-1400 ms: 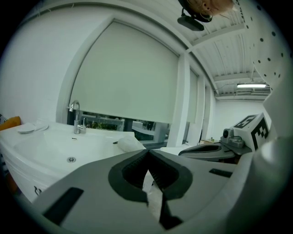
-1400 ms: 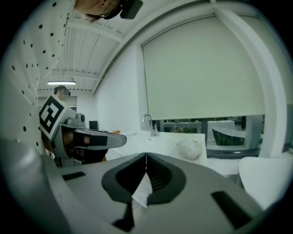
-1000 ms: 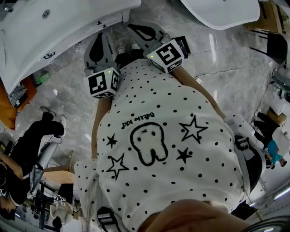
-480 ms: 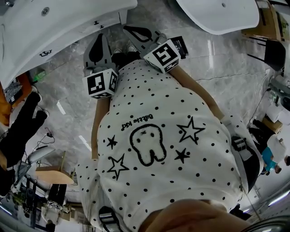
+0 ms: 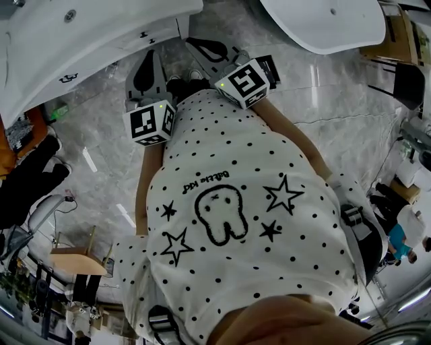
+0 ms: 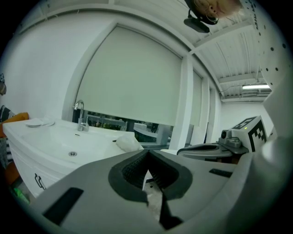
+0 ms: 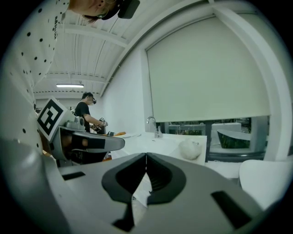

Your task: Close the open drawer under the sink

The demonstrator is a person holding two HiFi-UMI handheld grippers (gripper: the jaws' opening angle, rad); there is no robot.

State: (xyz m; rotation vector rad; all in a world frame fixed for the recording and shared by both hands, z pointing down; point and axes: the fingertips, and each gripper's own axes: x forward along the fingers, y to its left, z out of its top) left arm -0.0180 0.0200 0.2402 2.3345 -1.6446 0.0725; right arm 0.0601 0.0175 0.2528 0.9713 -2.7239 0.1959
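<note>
The white sink vanity (image 5: 81, 40) fills the head view's upper left, with dark handles (image 5: 67, 79) on its front. No frame makes clear whether a drawer stands open. In the left gripper view its basin (image 6: 68, 144) and chrome faucet (image 6: 80, 114) lie ahead to the left. My left gripper (image 5: 151, 54) and right gripper (image 5: 192, 42) are held side by side in front of the dotted shirt, short of the vanity. Both are shut and hold nothing. The left gripper (image 6: 147, 153) and the right gripper (image 7: 146, 156) each have their pads together.
A crumpled white cloth (image 6: 128, 142) lies on the counter's near corner. A white bathtub (image 5: 323, 20) stands at the upper right of the marble floor. A person in black (image 5: 27, 182) stands at the left among chairs and stands. Another person (image 7: 87, 112) works behind the vanity.
Both grippers keep their place and stay shut. The person in black at the left has shifted, and the head view has moved slightly.
</note>
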